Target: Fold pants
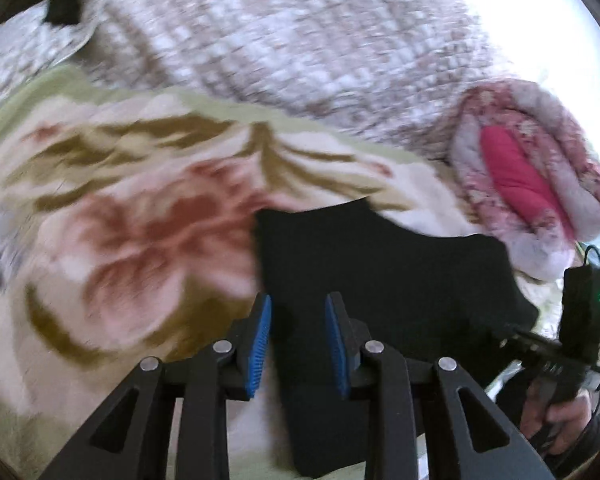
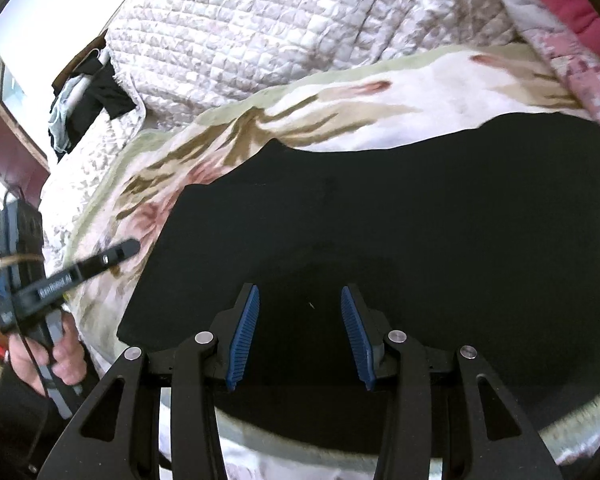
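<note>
The black pants [image 1: 380,264] lie flat on a floral blanket [image 1: 140,220], partly folded into a broad dark slab [image 2: 380,220]. My left gripper [image 1: 298,300] hangs over the pants' left edge with its blue pads apart; the fabric lies beneath them and nothing is pinched. My right gripper [image 2: 300,292] stands open above the middle of the pants, and its pads hold nothing. In the right wrist view the left gripper [image 2: 128,246] pokes in from the left, held by a hand [image 2: 66,364]. The right gripper [image 1: 512,334] shows at the right edge of the left wrist view.
A quilted white bedspread [image 2: 280,20] covers the bed behind the blanket [image 2: 380,80]. A rolled pink quilt [image 1: 532,184] sits at the pants' far right. A heap of dark and pale clothes [image 2: 84,100] lies at the bed's left edge, beside dark red furniture [image 2: 16,148].
</note>
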`<state>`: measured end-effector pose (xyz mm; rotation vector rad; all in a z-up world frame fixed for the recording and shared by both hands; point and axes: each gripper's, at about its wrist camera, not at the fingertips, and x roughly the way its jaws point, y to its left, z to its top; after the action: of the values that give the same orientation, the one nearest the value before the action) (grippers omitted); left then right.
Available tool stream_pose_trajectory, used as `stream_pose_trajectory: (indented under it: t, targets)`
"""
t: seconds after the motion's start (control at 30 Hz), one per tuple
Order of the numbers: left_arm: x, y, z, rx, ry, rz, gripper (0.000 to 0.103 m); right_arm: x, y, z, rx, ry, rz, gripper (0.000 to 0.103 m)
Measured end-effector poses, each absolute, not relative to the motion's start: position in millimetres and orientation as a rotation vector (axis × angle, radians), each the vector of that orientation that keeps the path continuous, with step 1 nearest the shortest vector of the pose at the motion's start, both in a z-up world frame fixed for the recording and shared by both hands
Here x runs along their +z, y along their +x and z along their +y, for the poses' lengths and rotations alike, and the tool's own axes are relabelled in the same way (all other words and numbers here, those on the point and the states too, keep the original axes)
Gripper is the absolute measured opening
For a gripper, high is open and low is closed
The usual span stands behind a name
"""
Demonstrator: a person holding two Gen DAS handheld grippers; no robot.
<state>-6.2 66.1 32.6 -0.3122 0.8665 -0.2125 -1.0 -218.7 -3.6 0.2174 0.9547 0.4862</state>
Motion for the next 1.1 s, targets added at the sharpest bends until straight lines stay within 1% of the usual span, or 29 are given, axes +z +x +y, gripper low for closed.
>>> stream_pose_trajectory:
  t: [0.27, 0.3, 0.33, 0.37, 0.4, 0.5, 0.63, 0.83, 0.93, 0.97, 1.03, 1.1]
  targets:
    - [14.2, -7.2, 64.8, -0.203, -0.283, 0.887, 0.030, -14.1, 31.5, -208.0, 0.562, 0.282, 0.996, 0.044]
    - [13.4, -7.8, 65.4, -0.206, -0.280, 0.886, 0.030, -15.2, 34.6, -206.7, 0.567, 0.288, 1.006, 0.040]
    - [12.0, -7.1, 64.7, -0.207, -0.276, 0.887, 0.030, -14.8, 38.2, -204.0, 0.556, 0.276, 1.019, 0.033]
    - [10.8, -6.6, 64.6, -0.207, -0.274, 0.890, 0.030, -14.1, 40.4, -202.1, 0.543, 0.258, 1.030, 0.009]
    - [9.6, -6.5, 64.8, -0.206, -0.274, 0.893, 0.030, -12.9, 42.0, -201.9, 0.545, 0.255, 1.035, 0.003]
    - [9.5, -7.8, 65.3, -0.205, -0.274, 0.891, 0.030, -3.6, 40.5, -209.0, 0.538, 0.268, 0.992, 0.002]
    - [12.1, -8.8, 64.0, -0.206, -0.260, 0.876, 0.030, -15.1, 43.8, -214.0, 0.502, 0.271, 1.012, 0.002]
    - [18.0, -10.2, 59.9, -0.208, -0.240, 0.875, 0.030, -11.2, 41.6, -216.2, 0.494, 0.277, 1.006, 0.003]
    - [24.7, -12.8, 57.2, -0.205, -0.228, 0.867, 0.030, -5.7, 31.9, -225.7, 0.438, 0.255, 0.997, 0.005]
    - [27.6, -14.1, 55.8, -0.204, -0.221, 0.861, 0.030, -1.0, 25.6, -228.5, 0.413, 0.234, 0.985, 0.007]
    - [32.6, -17.3, 51.7, -0.207, -0.203, 0.854, 0.030, 8.8, 11.8, -231.5, 0.409, 0.210, 0.956, 0.008]
    - [35.4, -20.8, 46.5, -0.224, -0.194, 0.851, 0.030, 14.7, -2.2, -230.6, 0.431, 0.202, 0.942, 0.012]
